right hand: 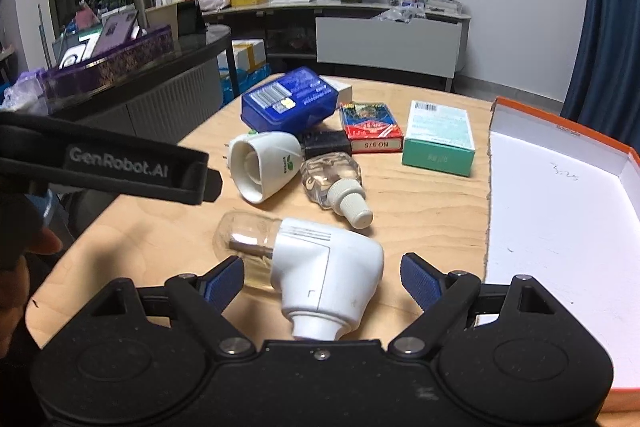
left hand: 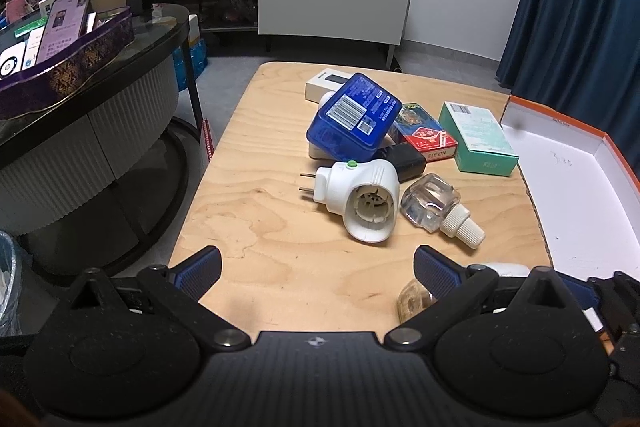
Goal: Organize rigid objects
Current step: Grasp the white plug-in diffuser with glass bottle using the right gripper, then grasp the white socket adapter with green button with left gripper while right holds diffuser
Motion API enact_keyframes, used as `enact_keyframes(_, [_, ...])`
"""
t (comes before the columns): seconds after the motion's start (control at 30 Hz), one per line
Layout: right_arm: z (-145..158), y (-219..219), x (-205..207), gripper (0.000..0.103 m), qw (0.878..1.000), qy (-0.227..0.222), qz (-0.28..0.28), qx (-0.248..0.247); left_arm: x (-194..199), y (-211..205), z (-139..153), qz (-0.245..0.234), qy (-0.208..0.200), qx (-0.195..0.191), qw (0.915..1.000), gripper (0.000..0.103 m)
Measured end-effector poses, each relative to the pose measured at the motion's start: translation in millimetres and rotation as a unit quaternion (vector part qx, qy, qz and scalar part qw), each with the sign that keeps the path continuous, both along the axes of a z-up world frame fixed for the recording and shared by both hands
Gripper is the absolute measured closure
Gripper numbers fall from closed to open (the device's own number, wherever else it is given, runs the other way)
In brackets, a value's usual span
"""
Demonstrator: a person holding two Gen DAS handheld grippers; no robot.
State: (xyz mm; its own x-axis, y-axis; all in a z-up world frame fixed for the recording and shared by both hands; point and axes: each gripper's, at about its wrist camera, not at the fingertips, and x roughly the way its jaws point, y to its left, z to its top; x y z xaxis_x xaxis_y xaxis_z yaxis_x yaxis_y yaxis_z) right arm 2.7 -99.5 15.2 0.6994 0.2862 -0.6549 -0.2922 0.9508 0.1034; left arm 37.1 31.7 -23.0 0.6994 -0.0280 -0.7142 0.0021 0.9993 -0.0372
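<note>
Jaws wide on both sides. The left gripper (left hand: 318,269) hangs over the near edge of the pale plywood table (left hand: 256,211), its ribbed blue pads (left hand: 206,265) spread far apart with nothing between them, only bare wood grain.

Over to the right gripper (right hand: 322,277), and it is just as open: between its pads lies a white plastic plug-in heater (right hand: 326,271), smooth and rounded, nozzle end toward the camera, with a clear rounded bottle (right hand: 244,237) at its far end. Neither pad touches the plastic; gaps show on both sides.

Farther out, a second white plug-in unit (left hand: 360,195) lies on its side, two metal prongs pointing left, a green button on top, its open socket facing the left camera. Just beside it is a faceted clear refill bottle (left hand: 430,201) with a ribbed cream cap. Behind them, a glossy blue plastic case (left hand: 352,117) leans tilted over a white box (left hand: 320,85); next come a small black block (left hand: 406,159), a red card pack (left hand: 426,139) and a mint-green carton (left hand: 478,139). At the table's right edge sits an open orange-rimmed box (left hand: 600,179), white inside.
</note>
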Motion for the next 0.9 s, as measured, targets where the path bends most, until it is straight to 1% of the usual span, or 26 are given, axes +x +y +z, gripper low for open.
enact_keyframes(0.13, [-8.9, 5.8, 9.7, 0.003, 1.000, 0.009, 0.009, -0.011, 7.0, -1.7, -3.3, -0.003, 0.003, 0.001, 1.0000, 0.000])
enact_keyframes(0.2, [-11.7, 5.0, 12.4, 0.003, 1.000, 0.012, 0.022, -0.002, 11.3, -2.3, -5.3, -0.004, 0.005, 0.001, 1.0000, 0.000])
enact_keyframes(0.23, [-12.0, 3.2, 13.2, 0.006, 1.000, 0.012, 0.026, 0.011, 13.6, -2.3, -6.4, -0.005, 0.005, 0.000, 1.0000, 0.000])
enact_keyframes(0.27, [-11.7, 2.0, 14.1, 0.012, 1.000, 0.015, 0.022, 0.017, 16.4, -2.5, -7.7, -0.006, 0.006, 0.000, 1.0000, 0.000])
enact_keyframes(0.3, [-11.6, 0.7, 15.8, 0.023, 1.000, 0.019, 0.016, 0.017, 19.7, -3.3, -9.0, -0.005, 0.006, 0.002, 1.0000, 0.000])
enact_keyframes(0.47, [-10.6, -10.4, 17.8, 0.023, 0.999, 0.024, 0.001, 0.033, 37.4, -4.6, -14.8, -0.013, 0.006, -0.001, 0.9999, 0.000])
enact_keyframes(0.7, [-0.5, -25.1, 17.3, 0.023, 0.999, 0.007, -0.014, 0.040, 63.3, -9.5, -24.2, -0.025, 0.007, 0.009, 0.9996, 0.000])
enact_keyframes(0.9, [5.8, -37.5, 18.9, 0.023, 0.999, 0.001, -0.028, 0.044, 82.0, -9.9, -34.4, -0.038, 0.007, 0.006, 0.9992, 0.000])
